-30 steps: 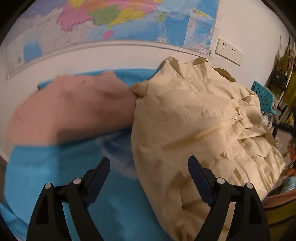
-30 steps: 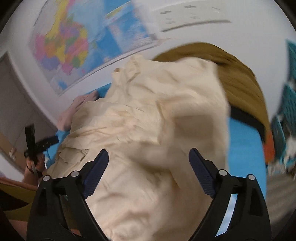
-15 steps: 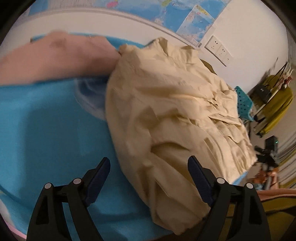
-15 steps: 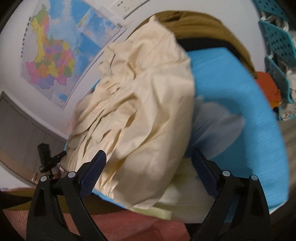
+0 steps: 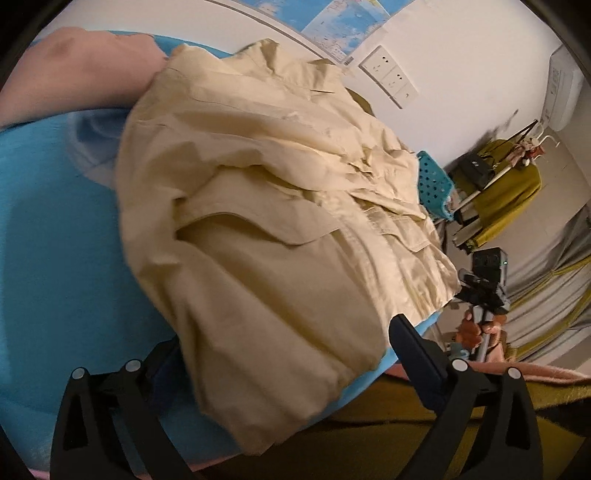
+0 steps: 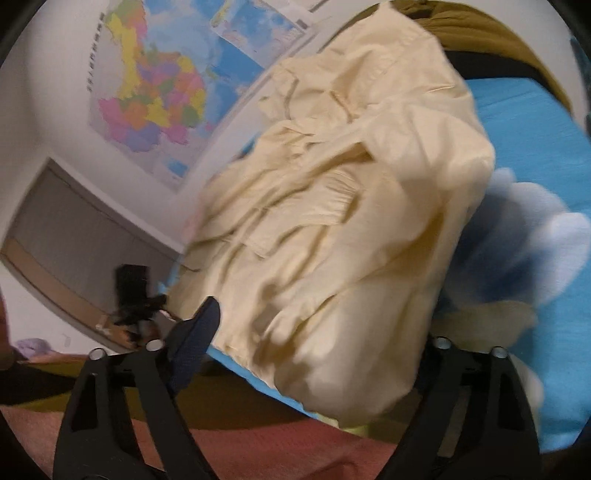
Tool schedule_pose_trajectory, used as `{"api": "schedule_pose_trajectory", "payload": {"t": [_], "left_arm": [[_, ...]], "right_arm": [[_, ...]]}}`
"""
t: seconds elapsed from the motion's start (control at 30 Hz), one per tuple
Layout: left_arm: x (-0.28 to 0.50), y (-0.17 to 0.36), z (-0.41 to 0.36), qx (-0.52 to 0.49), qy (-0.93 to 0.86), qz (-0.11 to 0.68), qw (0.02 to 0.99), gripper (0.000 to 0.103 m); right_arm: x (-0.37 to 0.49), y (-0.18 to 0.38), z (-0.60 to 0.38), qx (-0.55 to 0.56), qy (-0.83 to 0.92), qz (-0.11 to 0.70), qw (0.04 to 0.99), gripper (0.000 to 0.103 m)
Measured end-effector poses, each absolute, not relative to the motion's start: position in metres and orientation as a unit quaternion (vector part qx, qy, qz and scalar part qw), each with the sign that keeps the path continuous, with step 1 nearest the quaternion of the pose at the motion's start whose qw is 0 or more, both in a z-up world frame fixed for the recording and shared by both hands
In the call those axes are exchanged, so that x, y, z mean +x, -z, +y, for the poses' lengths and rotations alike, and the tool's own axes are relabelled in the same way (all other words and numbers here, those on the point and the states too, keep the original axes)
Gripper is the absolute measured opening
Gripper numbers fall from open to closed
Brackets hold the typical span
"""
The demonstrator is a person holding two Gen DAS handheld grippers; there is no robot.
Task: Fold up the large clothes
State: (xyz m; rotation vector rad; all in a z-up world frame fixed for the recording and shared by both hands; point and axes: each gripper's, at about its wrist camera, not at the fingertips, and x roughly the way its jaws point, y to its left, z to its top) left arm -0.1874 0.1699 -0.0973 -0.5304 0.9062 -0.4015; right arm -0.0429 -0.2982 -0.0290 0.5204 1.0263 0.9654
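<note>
A colourful wall map is hanging at the upper left of the right wrist view, and its lower edge is showing along the top of the left wrist view. White wall sockets are sitting just right of it. A teal perforated basket is standing at mid-right, with an olive garment hanging on a rack beyond. A blue cloth is covering the surface at left.
</note>
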Motion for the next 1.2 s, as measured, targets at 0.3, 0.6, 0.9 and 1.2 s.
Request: {"api": "schedule_pose_trajectory", "payload": {"t": [0.3,0.6,0.9,1.2], "left_arm": [[-0.181,0.097,0.182,-0.257,0.141,0.442,0.847,0.055],[-0.180,0.097,0.174,-0.263,0.167,0.423,0.851,0.079],[-0.197,0.068,0.192,-0.291,0.146,0.389,0.862,0.017],[-0.234,0.037,0.219,-0.323,0.181,0.364,0.855,0.018]], "right_arm": [[-0.049,0.027,-0.302,0.246,-0.437,0.454,0.736,0.048],[-0.052,0.033,-0.288,0.254,-0.423,0.458,0.739,0.053],[-0.081,-0.025,-0.293,0.281,-0.471,0.372,0.749,0.019],[-0.108,-0.056,-0.307,0.289,-0.492,0.349,0.743,0.019]]}}
